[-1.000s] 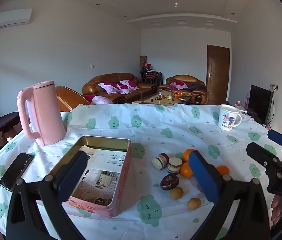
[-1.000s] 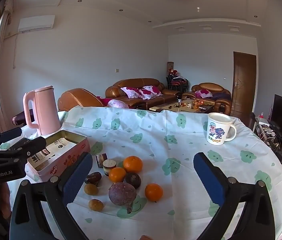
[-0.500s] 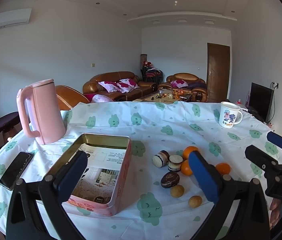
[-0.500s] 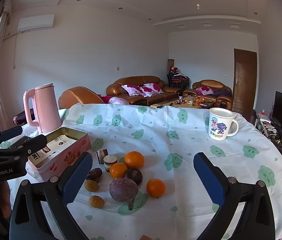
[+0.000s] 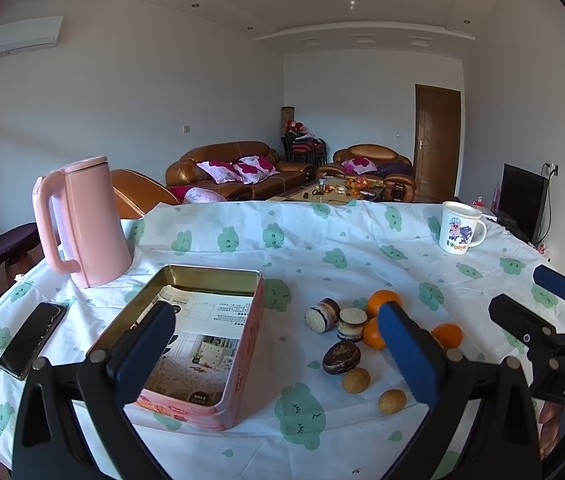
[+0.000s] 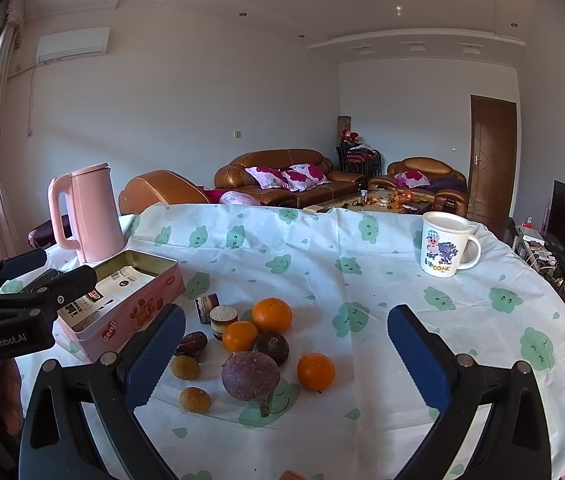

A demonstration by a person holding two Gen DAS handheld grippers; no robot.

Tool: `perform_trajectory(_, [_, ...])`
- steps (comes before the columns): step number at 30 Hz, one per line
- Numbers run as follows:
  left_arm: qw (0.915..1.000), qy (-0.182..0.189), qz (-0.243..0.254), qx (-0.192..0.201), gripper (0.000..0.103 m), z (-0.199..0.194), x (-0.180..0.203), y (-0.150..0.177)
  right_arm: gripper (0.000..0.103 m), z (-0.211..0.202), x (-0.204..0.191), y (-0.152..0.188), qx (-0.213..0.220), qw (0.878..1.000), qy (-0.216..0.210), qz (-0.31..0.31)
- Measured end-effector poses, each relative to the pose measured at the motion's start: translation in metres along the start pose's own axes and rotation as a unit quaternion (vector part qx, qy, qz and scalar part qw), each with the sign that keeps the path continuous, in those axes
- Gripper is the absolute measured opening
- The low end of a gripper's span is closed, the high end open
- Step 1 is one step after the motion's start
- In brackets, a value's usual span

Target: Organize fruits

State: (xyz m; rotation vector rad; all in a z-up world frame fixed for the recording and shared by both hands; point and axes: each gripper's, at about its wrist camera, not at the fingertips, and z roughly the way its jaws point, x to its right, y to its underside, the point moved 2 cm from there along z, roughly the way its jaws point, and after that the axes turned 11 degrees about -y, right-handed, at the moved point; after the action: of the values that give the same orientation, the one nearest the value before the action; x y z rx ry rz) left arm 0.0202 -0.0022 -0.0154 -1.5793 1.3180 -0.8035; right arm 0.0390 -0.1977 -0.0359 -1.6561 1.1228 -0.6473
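Left wrist view: a pink tin [image 5: 242, 344] sits open on the cloud-print tablecloth [image 5: 322, 248], holding only a printed leaflet [image 5: 202, 328] flat on its floor; no fruit is inside. To its right lies the fruit cluster: 3 oranges [image 5: 383, 301], a dark fruit [image 5: 341, 357] and 2 small brown fruits [image 5: 356, 380], with 2 small round cakes [image 5: 322, 316] just beside them. A pink kettle [image 5: 86, 220] stands behind the tin, a phone [image 5: 32, 338] lies to its left, and a white cartoon mug [image 5: 458, 233] stands well apart at the far right. The left gripper [image 5: 278, 354] hovers above the near table edge, jaws wide apart and empty. The right gripper [image 5: 542, 300] shows at the right edge, also parted.

Right wrist view: the tin [image 6: 122, 312] is at the left, with the leaflet in it. The oranges [image 6: 272, 314], a large purple fruit [image 6: 250, 376], a darker round fruit [image 6: 270, 347] and the small brown fruits [image 6: 185, 367] lie on the cloth directly ahead. The mug [image 6: 442, 246] shows a pale surface at its brim. The right gripper [image 6: 288, 356] is held level over the near edge, jaws spread wide, gripping nothing. The left gripper [image 6: 38, 272] pokes in at the left, beside the tin.
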Motion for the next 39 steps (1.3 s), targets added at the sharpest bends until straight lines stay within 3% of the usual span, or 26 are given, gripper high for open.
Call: perform_trajectory(39, [0.9998,0.000,0.008,-0.016,0.103,0.009,0.004,0.016,0.102,0.007,0.012,0.010,-0.014,1.000,-0.002,0.012])
